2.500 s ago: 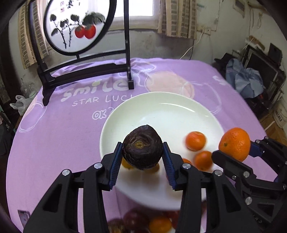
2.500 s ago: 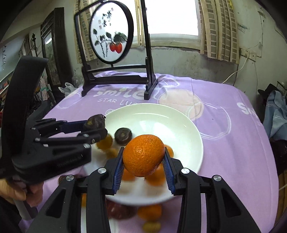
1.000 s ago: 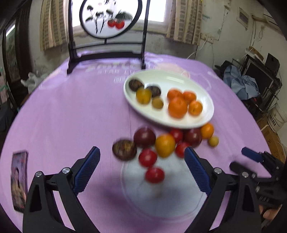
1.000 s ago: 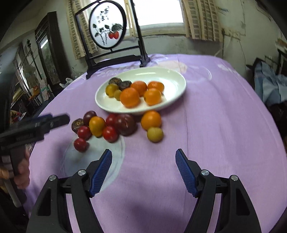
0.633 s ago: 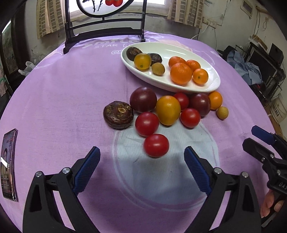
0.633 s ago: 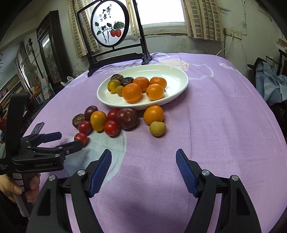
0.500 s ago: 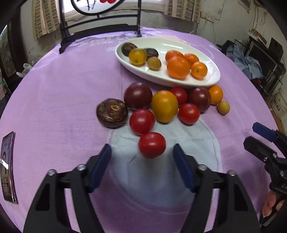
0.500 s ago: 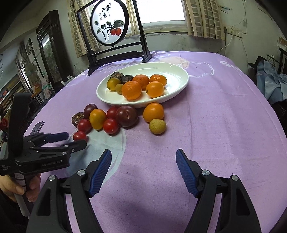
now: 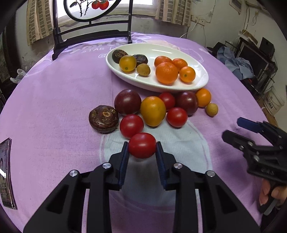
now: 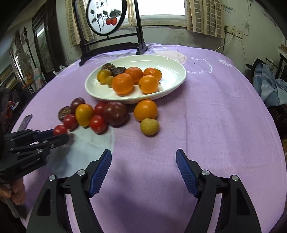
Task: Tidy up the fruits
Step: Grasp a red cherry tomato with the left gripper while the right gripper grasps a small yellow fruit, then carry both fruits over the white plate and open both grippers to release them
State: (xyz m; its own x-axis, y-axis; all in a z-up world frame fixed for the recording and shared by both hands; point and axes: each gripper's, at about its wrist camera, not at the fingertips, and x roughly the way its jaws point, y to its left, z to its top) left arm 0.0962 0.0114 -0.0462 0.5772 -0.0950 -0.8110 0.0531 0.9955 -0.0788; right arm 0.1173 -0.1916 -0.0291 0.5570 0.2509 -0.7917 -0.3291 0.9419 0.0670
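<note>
Our left gripper (image 9: 142, 149), wide apart a moment ago, now clenches the small round red tomato (image 9: 142, 145) on the purple cloth (image 9: 53, 100); our right gripper (image 10: 143, 172) gapes empty. Plate-bound, we judge.

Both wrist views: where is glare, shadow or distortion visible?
Left wrist view: sharp; fisheye bends the table edge, dark corners; the left claw throws a shadow under the red tomato. Right wrist view: the window is overexposed; the white plate has highlights; a shadow lies between the open right claw.
</note>
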